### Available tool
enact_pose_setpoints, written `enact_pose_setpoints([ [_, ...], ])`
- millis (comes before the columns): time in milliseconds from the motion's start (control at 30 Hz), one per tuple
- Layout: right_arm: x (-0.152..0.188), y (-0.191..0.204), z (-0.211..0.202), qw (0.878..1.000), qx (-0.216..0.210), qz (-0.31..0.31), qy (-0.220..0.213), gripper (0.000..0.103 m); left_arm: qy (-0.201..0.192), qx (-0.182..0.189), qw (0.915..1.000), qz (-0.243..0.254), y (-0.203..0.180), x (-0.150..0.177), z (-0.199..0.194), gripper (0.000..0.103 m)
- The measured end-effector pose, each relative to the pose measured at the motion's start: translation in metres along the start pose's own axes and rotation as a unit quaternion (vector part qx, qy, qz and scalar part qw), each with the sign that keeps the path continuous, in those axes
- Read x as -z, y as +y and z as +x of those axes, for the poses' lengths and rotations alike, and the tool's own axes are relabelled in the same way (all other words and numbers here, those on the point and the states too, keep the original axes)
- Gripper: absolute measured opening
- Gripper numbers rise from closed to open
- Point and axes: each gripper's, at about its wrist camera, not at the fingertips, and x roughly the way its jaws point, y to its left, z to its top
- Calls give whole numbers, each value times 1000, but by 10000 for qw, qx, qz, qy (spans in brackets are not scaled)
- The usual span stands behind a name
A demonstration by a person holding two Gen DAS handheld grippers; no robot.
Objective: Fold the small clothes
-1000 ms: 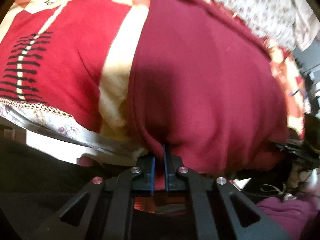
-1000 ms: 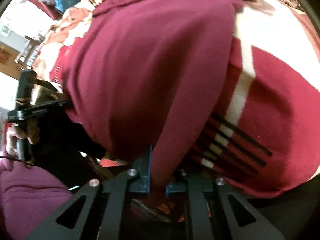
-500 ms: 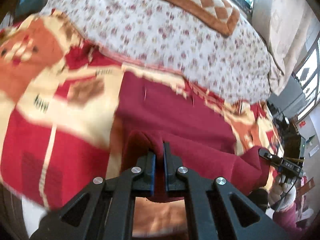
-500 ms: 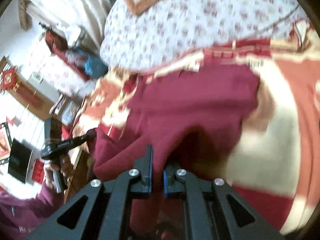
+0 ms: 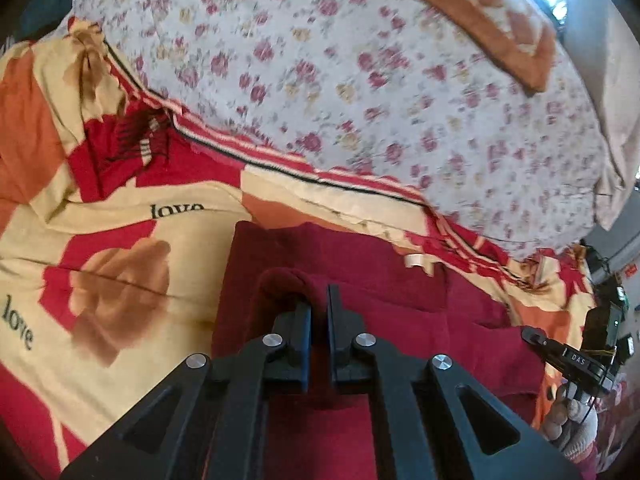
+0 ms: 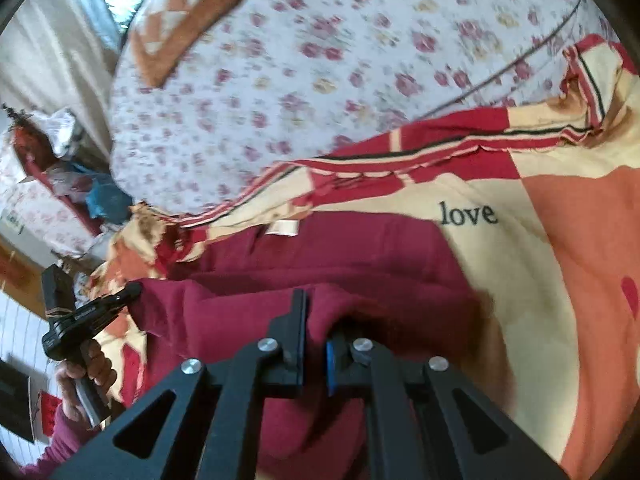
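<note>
A maroon garment (image 5: 360,264) lies on a red and cream blanket (image 5: 120,240) printed with "love". My left gripper (image 5: 319,300) is shut on a raised fold of the garment's edge, held over the flat part. In the right wrist view the same garment (image 6: 340,248) is bunched up, and my right gripper (image 6: 316,312) is shut on its other edge; cloth hides one fingertip. A white label (image 6: 282,227) shows at the far hem. Each view shows the other gripper at its side: the right gripper (image 5: 536,336) and the left gripper (image 6: 134,290), both at the cloth's edge.
Beyond the blanket (image 6: 520,280) lies a white floral sheet (image 5: 360,80) with a brown checked pillow (image 5: 480,8) at the back. A hand (image 6: 92,364) holds the left gripper's handle. Cluttered furniture (image 6: 48,184) stands beside the bed on the left.
Both grippers have swung forward from the bed's near edge, carrying the garment's edge over the rest of it. The floral sheet and the pillow have come into view.
</note>
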Motion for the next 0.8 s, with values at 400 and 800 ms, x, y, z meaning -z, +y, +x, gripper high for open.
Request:
enact_pose_setpoints([
  [400, -10, -10, -32, 9980, -390, 242, -426, 45, -336, 268, 9983, 387, -9, -12, -31, 17],
  [800, 32, 46, -14, 9889, 222, -1427, 360, 45, 297, -157, 9970, 702, -4, 48, -24, 17],
])
